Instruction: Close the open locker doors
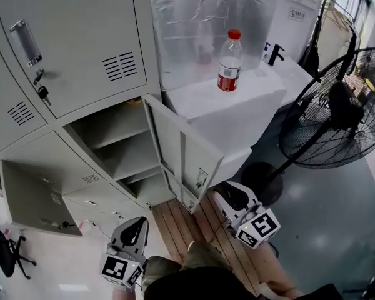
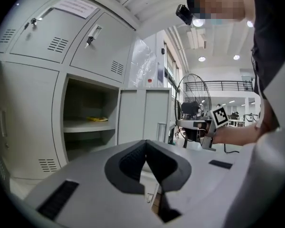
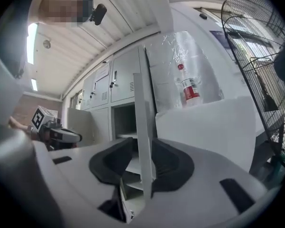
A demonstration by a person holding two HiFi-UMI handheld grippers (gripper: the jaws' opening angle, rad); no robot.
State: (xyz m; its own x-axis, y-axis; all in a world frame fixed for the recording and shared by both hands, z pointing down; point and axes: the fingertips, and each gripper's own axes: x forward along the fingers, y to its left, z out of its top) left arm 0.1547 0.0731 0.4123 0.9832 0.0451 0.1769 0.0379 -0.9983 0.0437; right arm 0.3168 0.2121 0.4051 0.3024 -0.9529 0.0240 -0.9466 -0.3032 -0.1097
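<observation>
1. Locker door (image 1: 183, 161): swung wide open off the locker bank (image 1: 69, 49), hinged at the bank's right end in the middle row, free edge pointing out from the bank.
2. Inside the bank, behind that door: open compartment (image 1: 115, 139) with shelves, and a small yellow item (image 2: 97, 119) lying on the upper shelf.
3. Lower left on the bank: second door (image 1: 31, 199), seemingly hanging open as well.
4. Left gripper (image 1: 136, 229): held low in front of the bank, fingers pressed together, nothing between them.
5. Right gripper (image 1: 228, 195): out from the bank, near the open door's free edge. Fingers spread, door edge lined up with the gap, no pad seen pressing on it.
6. Against the bank's right side: white box (image 1: 237, 105), with a red-capped bottle (image 1: 230, 61) upright on top.
7. Further right of the bank: standing fan (image 1: 337, 111).
8. On the floor in front of the bank: wooden planks (image 1: 187, 224).
</observation>
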